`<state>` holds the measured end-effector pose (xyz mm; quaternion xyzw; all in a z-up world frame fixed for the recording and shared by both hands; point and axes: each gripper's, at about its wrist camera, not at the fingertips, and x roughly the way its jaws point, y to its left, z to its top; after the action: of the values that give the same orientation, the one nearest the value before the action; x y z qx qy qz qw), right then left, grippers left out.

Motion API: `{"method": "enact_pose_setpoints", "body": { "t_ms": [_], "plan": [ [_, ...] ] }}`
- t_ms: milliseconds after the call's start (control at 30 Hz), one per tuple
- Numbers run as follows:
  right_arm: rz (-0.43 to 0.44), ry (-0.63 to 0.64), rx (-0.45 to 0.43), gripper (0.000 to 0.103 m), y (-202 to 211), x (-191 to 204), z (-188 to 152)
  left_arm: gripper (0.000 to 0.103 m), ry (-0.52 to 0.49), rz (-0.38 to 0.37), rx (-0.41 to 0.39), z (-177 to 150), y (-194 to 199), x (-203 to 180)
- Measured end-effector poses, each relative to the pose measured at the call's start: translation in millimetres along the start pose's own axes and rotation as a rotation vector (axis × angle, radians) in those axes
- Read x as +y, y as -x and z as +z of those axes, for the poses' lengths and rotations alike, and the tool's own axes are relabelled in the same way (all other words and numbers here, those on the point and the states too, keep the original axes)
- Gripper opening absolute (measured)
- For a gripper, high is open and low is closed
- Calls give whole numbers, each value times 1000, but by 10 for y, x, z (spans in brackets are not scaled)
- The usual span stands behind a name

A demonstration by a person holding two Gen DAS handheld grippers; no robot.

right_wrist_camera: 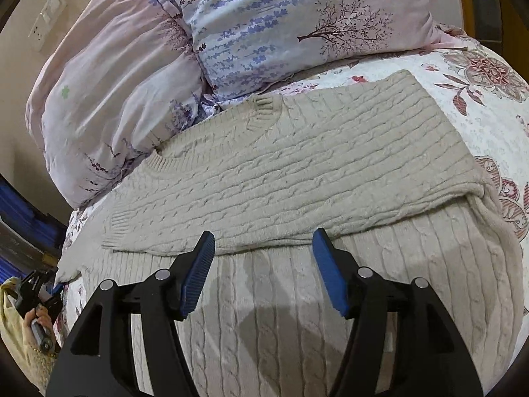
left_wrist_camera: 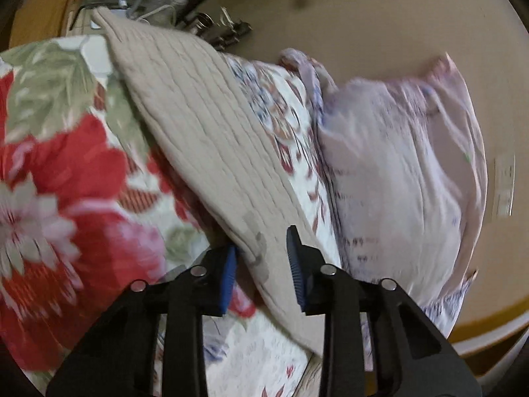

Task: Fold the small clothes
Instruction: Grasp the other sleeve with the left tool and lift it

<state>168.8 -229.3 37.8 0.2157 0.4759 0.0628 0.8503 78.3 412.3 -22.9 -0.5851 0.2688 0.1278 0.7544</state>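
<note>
Beige cable-knit sweater (right_wrist_camera: 297, 172) lies partly folded on the floral quilt (right_wrist_camera: 479, 106), below the pillows (right_wrist_camera: 231, 33) (ribbed collar toward them). Right gripper (right_wrist_camera: 263, 264) hovers, jaws apart. Left gripper (left_wrist_camera: 261, 264), jaws parted, straddles the sweater's lifted edge.

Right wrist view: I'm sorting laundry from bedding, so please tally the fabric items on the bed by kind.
Beige cable-knit sweater: 1
Pink and lavender pillows: 2
Floral bedsheet: 1
Total: 4
</note>
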Motion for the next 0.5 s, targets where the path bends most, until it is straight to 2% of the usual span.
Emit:
{"method": "enact_pose_setpoints", "body": {
  "t_ms": [33,67,167,267,400,500],
  "plan": [
    [3,3,-1,63,5,6,2,19,4,3,-2,21,-6,2],
    [5,5,-2,63,12,9,2,7,6,8,4,44,-31,1],
    [10,15,-11,63,55,8,7,6,-6,-24,-4,47,-5,-94],
    [7,24,-34,63,114,-4,25,6,-72,-85,-27,-13,73,-385],
    [15,22,-51,63,175,-35,43,6,-184,-191,-4,-275,52,-939],
    [18,21,-59,63,204,-62,37,6,-259,-263,54,-581,-50,-1320]
  ]
}}
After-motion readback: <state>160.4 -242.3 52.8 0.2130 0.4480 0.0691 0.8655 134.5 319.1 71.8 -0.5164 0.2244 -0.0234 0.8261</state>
